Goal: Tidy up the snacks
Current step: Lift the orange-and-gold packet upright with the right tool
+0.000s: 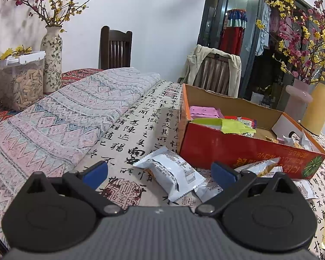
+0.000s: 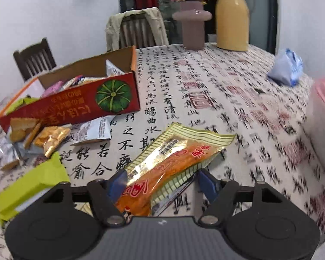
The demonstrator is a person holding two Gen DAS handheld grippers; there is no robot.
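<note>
Starting at the left: folded patterned cloth (image 1: 60, 117) on the table, then left gripper (image 1: 160, 170) low over the calligraphy tablecloth (image 1: 140, 125), tongs wide apart, gripping nothing. Just ahead of the tips, white snack packet (image 1: 171, 173) flat on the tablecloth; to its right, red cardboard box (image 1: 238, 149), open, pink and green wrappers inside. Over to the right gripper (image 2: 162, 179): lime-green packet (image 2: 32, 184) far left, loose biscuit packets (image 2: 52, 138) against the box front, and between the blue pads an orange-and-gold snack packet (image 2: 173, 160). Left pad touching it; right pad possibly just clear, too blurred to call a grip.
</note>
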